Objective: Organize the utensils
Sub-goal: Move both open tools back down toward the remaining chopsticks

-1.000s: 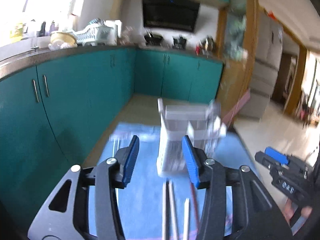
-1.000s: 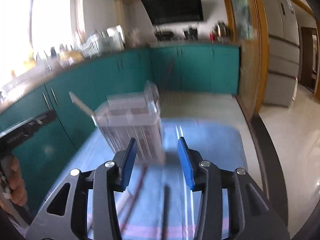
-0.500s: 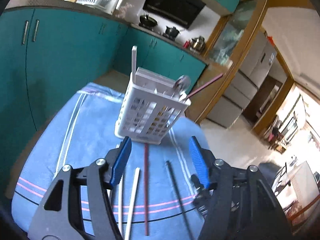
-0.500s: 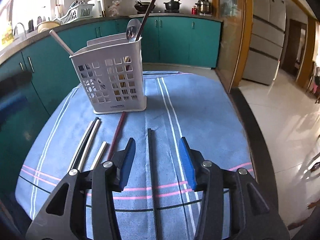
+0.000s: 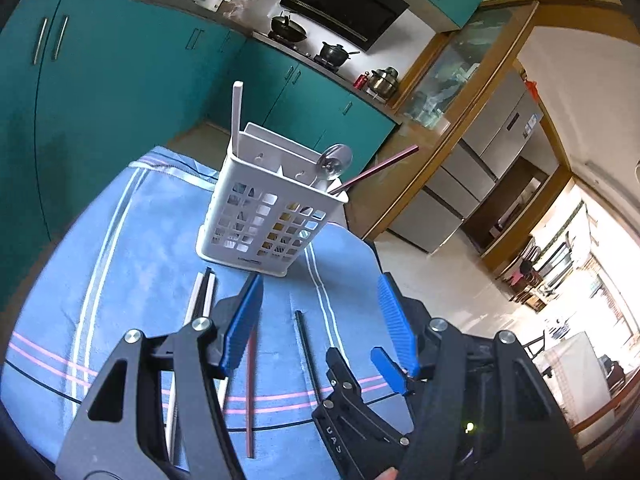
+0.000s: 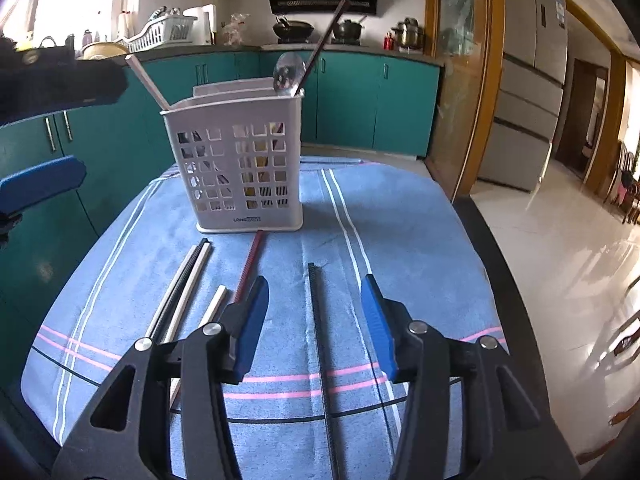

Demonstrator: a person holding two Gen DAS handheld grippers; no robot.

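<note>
Chopsticks lie loose on the blue cloth [image 6: 400, 220] before the white utensil basket [image 6: 240, 160], which stands at twelve o'clock and holds a spoon [image 6: 289, 72], a maroon chopstick [image 6: 326, 32] and a white one [image 6: 146, 80]. Right gripper [image 6: 316, 320], jaws opening, straddles a black chopstick [image 6: 316, 320] without touching it. Left gripper [image 5: 320, 320] hangs open and empty over a maroon chopstick [image 5: 251, 380] at six o'clock.

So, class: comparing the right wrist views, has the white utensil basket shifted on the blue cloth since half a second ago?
No. The white utensil basket stands at the same spot left of the cloth's white double stripe; only the camera came nearer.
</note>
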